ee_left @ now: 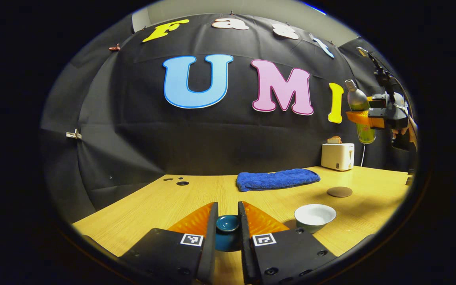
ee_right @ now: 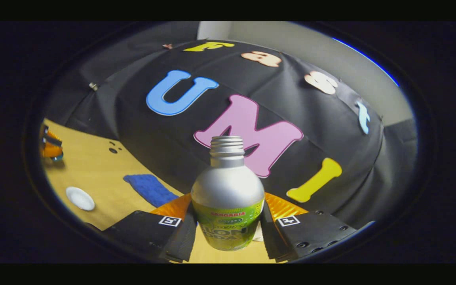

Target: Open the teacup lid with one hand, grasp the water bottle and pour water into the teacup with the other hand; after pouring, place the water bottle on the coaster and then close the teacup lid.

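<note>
Lid (ee_left: 228,223), dark teal, small and round: clamped between both fingers of the left gripper (ee_left: 228,233), low over the table (ee_left: 141,213).

Teacup (ee_left: 315,217), pale green outside, white inside: uncovered, standing on the table just right of the left gripper, apart from it. Seen also from the right gripper view as a small white disc (ee_right: 80,198), far down to the left.

Bottle (ee_right: 228,198), silver shoulder and neck, green label, threaded mouth uncapped: held at the body by both fingers of the right gripper (ee_right: 228,229), lifted well above the table and upright along the gripper. From the left gripper view, same bottle (ee_left: 359,114) high at far right, in orange fingers, with part of a hand (ee_left: 404,134) behind.

Coaster (ee_left: 339,191), brown, round, flat: on the table beyond the teacup, ahead and to the right of the left gripper, bare.

Towel (ee_left: 277,179), blue, folded: lying on the table straight ahead of the left gripper, near the back wall.

Toaster (ee_left: 337,156), white, with a slice of bread in the slot: at the back of the table, right of the towel.

Holes (ee_left: 182,183), dark, round: in the table top ahead and left of the left gripper.
</note>
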The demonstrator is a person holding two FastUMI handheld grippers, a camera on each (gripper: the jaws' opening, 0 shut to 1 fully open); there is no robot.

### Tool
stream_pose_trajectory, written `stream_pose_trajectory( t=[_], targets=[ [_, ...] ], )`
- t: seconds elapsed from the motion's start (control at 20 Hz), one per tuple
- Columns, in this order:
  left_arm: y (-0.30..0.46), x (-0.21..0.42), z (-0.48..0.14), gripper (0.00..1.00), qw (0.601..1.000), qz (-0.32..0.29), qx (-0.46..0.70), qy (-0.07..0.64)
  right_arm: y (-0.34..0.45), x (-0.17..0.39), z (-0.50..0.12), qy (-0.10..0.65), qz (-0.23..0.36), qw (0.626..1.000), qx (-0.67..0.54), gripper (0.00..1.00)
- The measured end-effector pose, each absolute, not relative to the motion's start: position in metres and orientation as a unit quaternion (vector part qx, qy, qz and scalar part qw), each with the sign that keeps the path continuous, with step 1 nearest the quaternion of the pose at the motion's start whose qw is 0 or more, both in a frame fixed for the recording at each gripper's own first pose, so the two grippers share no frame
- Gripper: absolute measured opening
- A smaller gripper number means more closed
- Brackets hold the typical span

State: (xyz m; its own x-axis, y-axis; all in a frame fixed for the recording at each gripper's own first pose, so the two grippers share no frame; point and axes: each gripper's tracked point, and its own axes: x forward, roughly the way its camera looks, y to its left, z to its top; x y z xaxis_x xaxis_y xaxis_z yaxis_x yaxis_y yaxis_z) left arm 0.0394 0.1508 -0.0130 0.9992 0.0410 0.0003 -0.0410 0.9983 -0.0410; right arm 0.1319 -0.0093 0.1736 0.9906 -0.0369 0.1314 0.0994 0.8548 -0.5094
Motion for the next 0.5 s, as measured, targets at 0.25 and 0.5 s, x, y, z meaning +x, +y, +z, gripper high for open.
stream_pose_trajectory(
  t=[0.25, 0.5],
  targets=[
    [0.151, 0.040, -0.013, 0.31, 1.000, 0.022, -0.021, -0.001, -0.013, 0.145, 0.157, -0.028, 0.012, 0.995, -0.095, 0.72],
    [0.151, 0.039, -0.012, 0.31, 1.000, 0.022, -0.021, -0.001, -0.023, 0.176, 0.124, -0.015, 0.052, 0.998, -0.038, 0.72]
  ],
)
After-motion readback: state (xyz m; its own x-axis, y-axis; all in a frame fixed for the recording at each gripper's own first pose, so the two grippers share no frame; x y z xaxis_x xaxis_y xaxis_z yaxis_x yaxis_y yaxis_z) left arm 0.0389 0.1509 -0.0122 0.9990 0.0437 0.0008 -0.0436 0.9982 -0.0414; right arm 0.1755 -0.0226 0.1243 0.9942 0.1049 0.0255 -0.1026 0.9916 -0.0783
